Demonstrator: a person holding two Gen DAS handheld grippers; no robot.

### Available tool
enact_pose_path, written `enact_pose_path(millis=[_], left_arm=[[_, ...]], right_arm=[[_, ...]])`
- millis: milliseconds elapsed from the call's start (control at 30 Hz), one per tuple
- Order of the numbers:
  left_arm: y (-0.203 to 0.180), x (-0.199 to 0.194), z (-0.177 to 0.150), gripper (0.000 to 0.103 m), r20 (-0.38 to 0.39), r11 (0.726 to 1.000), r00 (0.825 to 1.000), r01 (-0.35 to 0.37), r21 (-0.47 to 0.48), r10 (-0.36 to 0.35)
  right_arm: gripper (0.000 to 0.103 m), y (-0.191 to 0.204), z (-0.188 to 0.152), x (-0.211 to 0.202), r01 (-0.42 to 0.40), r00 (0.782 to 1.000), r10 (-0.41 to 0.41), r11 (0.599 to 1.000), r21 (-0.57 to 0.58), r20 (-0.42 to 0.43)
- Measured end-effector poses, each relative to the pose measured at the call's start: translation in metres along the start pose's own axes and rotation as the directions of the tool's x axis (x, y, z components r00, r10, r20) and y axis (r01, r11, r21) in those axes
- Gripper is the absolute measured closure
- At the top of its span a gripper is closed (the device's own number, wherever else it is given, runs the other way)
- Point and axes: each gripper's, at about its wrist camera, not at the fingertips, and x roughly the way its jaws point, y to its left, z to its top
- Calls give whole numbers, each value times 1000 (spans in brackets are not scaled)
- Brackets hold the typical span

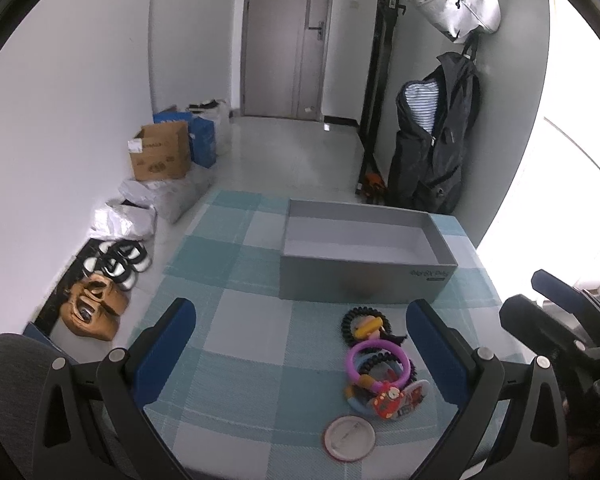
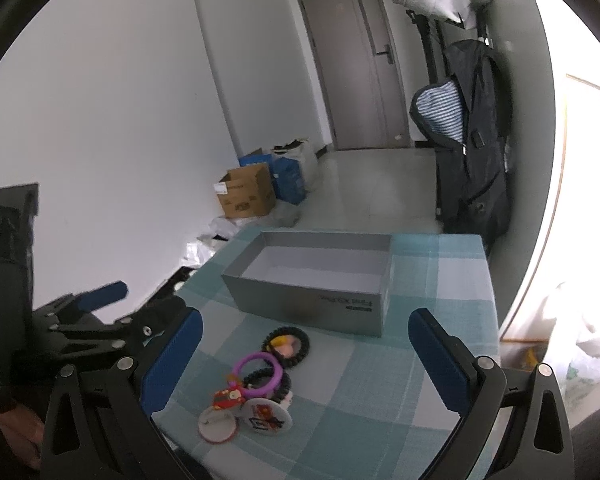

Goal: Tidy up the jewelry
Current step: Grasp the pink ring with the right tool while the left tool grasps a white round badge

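Here both grippers, left and right, hover wide open, holding nothing. The jewelry pile lies on the checked cloth, just before the grey box.

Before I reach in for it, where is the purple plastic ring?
The purple plastic ring lies in the small pile on the checked cloth, in front of the open grey box, overlapping a black coiled band.

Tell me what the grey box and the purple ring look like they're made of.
The grey box looks like matte cardboard: thin straight walls, crisp folded edges, printed lettering on the side. The purple ring looks like smooth silicone or soft plastic, judging by its even colour and dull sheen; which one, the pictures leave open.
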Motion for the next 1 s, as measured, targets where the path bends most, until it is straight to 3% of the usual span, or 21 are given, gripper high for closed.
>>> enact_pose_path(millis=[267, 433, 500, 733, 1000], left_arm=[[20, 4, 0, 1, -54, 997, 997, 49, -60, -53], [31, 12, -2, 1, -88, 995, 995, 45, -92, -53], [36, 18, -4, 1, -109, 993, 993, 38, -108, -50], [56, 34, -8, 1, -186, 987, 982, -10, -160, -20], [63, 42, -11, 1, -229, 984, 973, -23, -179, -19]], right_arm=[[0, 2, -5, 15, -14, 997, 13, 1000, 0, -73], [1, 6, -14, 36, -92, 979, 94, 996, 20, -179], [5, 9, -19, 47, -117, 967, 120, 993, 30, -226], [39, 12, -32, 77, -155, 922, 176, 984, 86, -346], [59, 13, -36, 88, -140, 903, 170, 985, 102, -394]])
